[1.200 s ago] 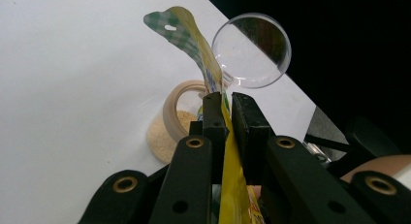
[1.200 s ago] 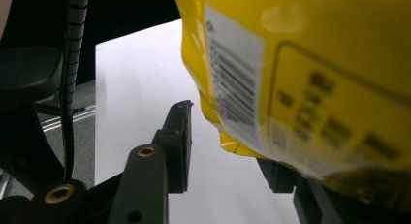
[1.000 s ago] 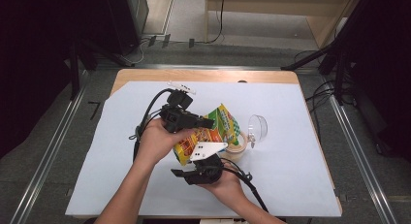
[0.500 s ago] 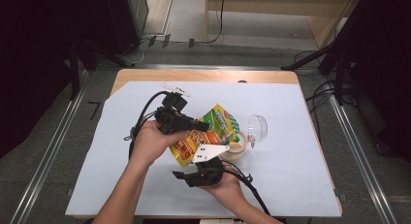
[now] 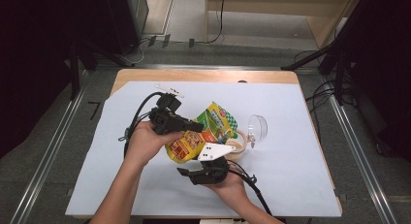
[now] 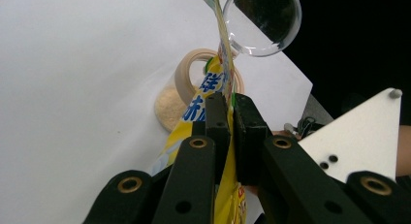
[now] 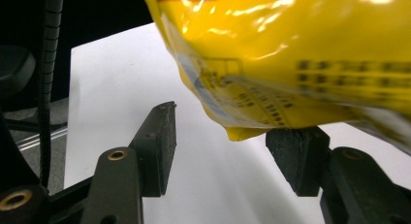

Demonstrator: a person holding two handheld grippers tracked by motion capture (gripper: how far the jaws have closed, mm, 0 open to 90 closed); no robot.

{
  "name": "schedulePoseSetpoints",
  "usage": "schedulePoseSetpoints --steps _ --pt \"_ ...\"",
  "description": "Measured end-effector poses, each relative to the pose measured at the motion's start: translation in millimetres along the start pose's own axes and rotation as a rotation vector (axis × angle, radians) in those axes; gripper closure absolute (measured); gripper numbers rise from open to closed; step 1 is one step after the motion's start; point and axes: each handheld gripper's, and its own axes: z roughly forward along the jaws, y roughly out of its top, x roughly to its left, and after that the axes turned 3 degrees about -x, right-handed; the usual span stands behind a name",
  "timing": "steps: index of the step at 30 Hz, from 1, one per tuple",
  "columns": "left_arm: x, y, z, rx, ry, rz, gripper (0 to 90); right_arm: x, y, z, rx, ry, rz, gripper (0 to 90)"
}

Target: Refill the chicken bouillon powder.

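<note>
A yellow snack bag (image 5: 206,133) hangs tilted above a tan round jar (image 5: 236,147) that has pale powder in it (image 6: 169,105). My left gripper (image 5: 194,126) is shut on the bag's edge, and its pads (image 6: 217,118) pinch the foil (image 6: 224,73). My right gripper (image 5: 185,172) is below the bag's lower end. Its jaws have just been opening and now stand apart. The bag's bottom corner (image 7: 237,132) hangs over the gap of the right gripper (image 7: 220,136) and neither pad presses on it.
A clear round lid (image 5: 257,127) stands on edge just right of the jar, also seen as the clear lid (image 6: 264,20). A white sheet (image 5: 295,161) covers the wooden table. Black cables trail from both grippers. Metal rails run along both sides.
Both hands stay where they were. The right gripper's jaws look a little wider apart under the bag's lower end.
</note>
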Motion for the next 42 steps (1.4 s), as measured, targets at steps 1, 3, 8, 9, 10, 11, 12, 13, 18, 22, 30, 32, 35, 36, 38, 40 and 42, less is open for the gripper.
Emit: schedulePoseSetpoints --steps 1,3,8,9,10,11,12,13,18,22,30,32,35,36,38,40,42 --pt "0.7 -0.7 -0.6 0.004 0.001 -0.003 87.2 -0.5 0.0 -0.3 -0.001 -0.001 0.002 45.9" --pt "2.2 -2.1 -0.8 0.005 0.001 -0.007 87.1 -1.5 -0.4 -0.4 0.009 -0.005 0.007 45.9" --pt "4.4 -3.5 0.3 0.010 -0.005 -0.004 86.0 -3.1 -1.6 0.5 0.023 -0.016 -0.004 46.0" --pt "4.4 -3.6 0.5 0.010 -0.004 -0.001 85.7 -3.3 -1.6 0.6 0.026 -0.015 -0.003 46.1" --pt "4.3 -3.8 0.7 0.009 -0.003 0.001 85.4 -3.3 -1.7 0.5 0.029 -0.014 -0.001 46.4" --pt "4.1 -3.9 0.6 0.009 -0.005 0.000 85.3 -3.6 -1.6 0.4 0.029 -0.016 -0.004 46.8" --pt "4.0 -3.9 0.4 0.010 -0.006 0.002 85.0 -3.6 -1.6 0.2 0.034 -0.014 -0.001 47.1" --pt "4.1 -3.9 0.4 0.009 -0.007 0.005 84.7 -3.9 -1.6 0.2 0.035 -0.012 -0.003 47.3" --pt "2.7 -3.2 3.1 -0.004 -0.007 0.011 83.2 -5.2 -1.9 0.0 0.038 -0.010 -0.005 48.3" --pt "1.0 -1.5 6.9 -0.017 -0.014 0.018 83.1 -6.1 -1.4 -0.7 0.030 -0.009 -0.004 48.6" --pt "0.4 -0.9 11.6 -0.020 -0.014 0.031 83.9 -5.0 -2.0 0.6 0.037 -0.006 -0.005 49.1" --pt "0.4 0.5 14.7 -0.020 -0.002 0.038 83.6 -5.0 -2.3 0.8 0.044 -0.003 -0.003 49.1" --pt "1.1 2.5 16.6 -0.029 0.004 0.051 83.6 -5.2 -2.3 0.6 0.045 -0.003 -0.002 49.1" --pt "1.9 3.0 17.3 -0.032 -0.002 0.052 83.6 -5.6 -2.2 0.5 0.040 -0.005 -0.005 49.1" --pt "2.9 3.3 18.4 -0.035 -0.007 0.048 83.2 -5.5 -2.0 0.3 0.040 -0.004 -0.001 49.2" --pt "3.8 3.6 19.2 -0.037 -0.010 0.045 83.2 -5.5 -2.1 0.5 0.042 -0.005 -0.006 49.3" --pt "4.9 3.2 19.7 -0.041 -0.016 0.042 84.2 -5.7 -2.1 0.6 0.043 -0.005 -0.007 49.4"
